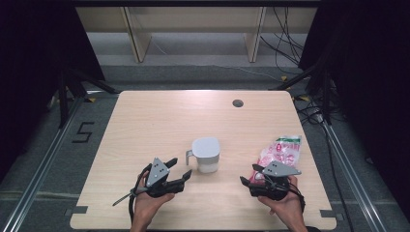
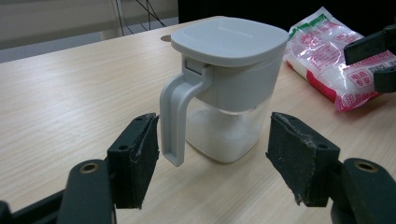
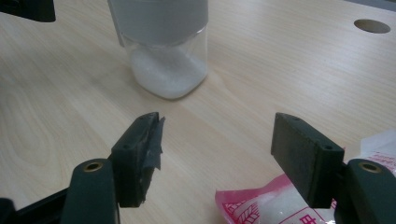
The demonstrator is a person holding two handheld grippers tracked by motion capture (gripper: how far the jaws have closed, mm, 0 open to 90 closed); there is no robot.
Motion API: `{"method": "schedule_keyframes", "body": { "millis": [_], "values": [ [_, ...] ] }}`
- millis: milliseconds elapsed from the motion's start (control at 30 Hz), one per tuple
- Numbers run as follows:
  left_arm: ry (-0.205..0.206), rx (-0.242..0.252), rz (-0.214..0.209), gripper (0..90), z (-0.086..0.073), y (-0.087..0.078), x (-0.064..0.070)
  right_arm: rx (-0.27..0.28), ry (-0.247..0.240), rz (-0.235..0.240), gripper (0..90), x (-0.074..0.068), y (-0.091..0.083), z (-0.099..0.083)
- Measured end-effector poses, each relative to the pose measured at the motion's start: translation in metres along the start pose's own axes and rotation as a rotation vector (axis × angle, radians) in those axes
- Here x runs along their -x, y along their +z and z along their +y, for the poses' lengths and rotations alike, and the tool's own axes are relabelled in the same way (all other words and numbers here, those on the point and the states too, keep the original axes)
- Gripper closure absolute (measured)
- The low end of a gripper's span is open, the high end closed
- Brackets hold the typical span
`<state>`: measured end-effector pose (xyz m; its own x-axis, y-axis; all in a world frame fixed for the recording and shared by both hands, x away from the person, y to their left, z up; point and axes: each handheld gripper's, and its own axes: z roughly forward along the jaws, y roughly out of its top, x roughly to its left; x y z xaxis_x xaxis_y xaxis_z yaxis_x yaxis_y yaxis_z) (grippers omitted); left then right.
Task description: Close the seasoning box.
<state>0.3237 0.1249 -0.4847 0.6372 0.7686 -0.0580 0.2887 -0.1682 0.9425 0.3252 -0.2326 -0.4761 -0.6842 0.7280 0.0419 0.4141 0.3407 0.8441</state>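
Near the middle of the table (image 1: 145, 121) stands a lidded plastic canister (image 1: 206, 154) — grey flip lid, grey side handle, clear lower body with a shallow layer of white granules. Just right of it, close to the table's right edge, lies a pink-and-white printed bag (image 1: 281, 151) of white granules.

Both tools are spread wide and hold nothing. The left hand-held gripper (image 1: 180, 170) points at the canister from the lower left; in the left gripper view its pads (image 2: 135, 156) bracket the handle (image 2: 173, 119) and the body without touching either. The right hand-held gripper (image 1: 250, 175) hovers over the near end of the bag, jaws apart, the bag's corner showing between them in the right gripper view.

The likely trouble: the canister is light and nearly empty, so a one-sided nudge from a pad before both close could slide or tip it. Closing on the thin handle alone might let it swing. The bag's slick film could slip out of a shallow pinch — or tear and spill if pinched at the seam.
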Motion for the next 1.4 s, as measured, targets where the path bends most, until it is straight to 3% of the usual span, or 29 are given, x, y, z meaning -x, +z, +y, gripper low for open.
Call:
{"method": "schedule_keyframes", "body": {
  "millis": [100,233,300,367,400,533,567,700,733,800,867,900,967,1000,1200,1300,1333,1400],
  "values": [
    [-0.005,-0.002,0.001,32.7,-0.003,-0.002,0.001,0.005,-0.002,0.024,33.1,-0.001,0.002,-0.001],
    [0.003,-0.019,0.003,32.2,-0.007,-0.004,0.003,-0.002,-0.021,0.015,31.7,-0.002,0.003,-0.002],
    [-0.003,-0.020,0.001,32.1,-0.009,-0.004,0.003,-0.017,-0.001,0.022,31.6,-0.006,0.001,-0.002],
    [-0.001,-0.020,-0.001,31.9,-0.009,-0.005,0.004,-0.015,-0.037,0.029,31.4,-0.004,0.001,-0.002],
    [-0.004,-0.016,-0.008,31.9,-0.009,-0.005,0.004,-0.032,0.007,0.031,31.0,-0.007,0.000,-0.003],
    [0.005,-0.026,-0.012,31.5,-0.011,-0.007,0.008,-0.038,0.009,0.029,28.7,-0.007,-0.001,-0.005],
    [0.005,-0.025,-0.015,31.3,-0.011,-0.007,0.009,-0.019,-0.032,0.023,28.3,-0.005,0.000,-0.005],
    [-0.002,-0.030,-0.018,30.9,-0.016,-0.008,0.011,-0.046,-0.013,0.059,27.7,-0.006,-0.001,-0.007],
    [-0.003,-0.035,-0.024,30.9,-0.017,-0.008,0.012,-0.048,-0.035,0.051,27.8,-0.006,-0.001,-0.007],
    [-0.007,-0.032,-0.025,30.7,-0.020,-0.009,0.013,-0.051,-0.017,0.027,27.8,-0.008,-0.003,-0.009],
    [0.014,-0.034,-0.033,30.7,-0.021,-0.010,0.014,-0.040,-0.041,0.027,27.8,-0.007,-0.004,-0.010],
    [-0.007,-0.035,-0.025,30.7,-0.023,-0.010,0.016,-0.049,-0.027,0.030,27.7,-0.008,-0.005,-0.010],
    [0.011,-0.035,-0.025,30.6,-0.024,-0.012,0.016,-0.061,-0.019,0.044,27.6,-0.009,-0.006,-0.011],
    [0.005,-0.030,-0.030,30.6,-0.025,-0.012,0.017,-0.056,-0.035,0.037,27.5,-0.008,-0.006,-0.012],
    [0.006,-0.033,-0.021,30.5,-0.029,-0.016,0.019,-0.080,-0.026,0.055,26.7,-0.013,-0.005,-0.016],
    [0.013,-0.032,-0.017,30.5,-0.030,-0.016,0.021,-0.086,-0.059,0.055,26.3,-0.014,-0.004,-0.017],
    [-0.014,-0.034,-0.019,30.4,-0.031,-0.015,0.023,-0.090,-0.050,0.061,26.2,-0.015,-0.004,-0.018],
    [0.019,-0.041,-0.027,30.3,-0.030,-0.015,0.022,-0.092,-0.058,0.064,25.9,-0.016,-0.004,-0.019]
  ]
}}
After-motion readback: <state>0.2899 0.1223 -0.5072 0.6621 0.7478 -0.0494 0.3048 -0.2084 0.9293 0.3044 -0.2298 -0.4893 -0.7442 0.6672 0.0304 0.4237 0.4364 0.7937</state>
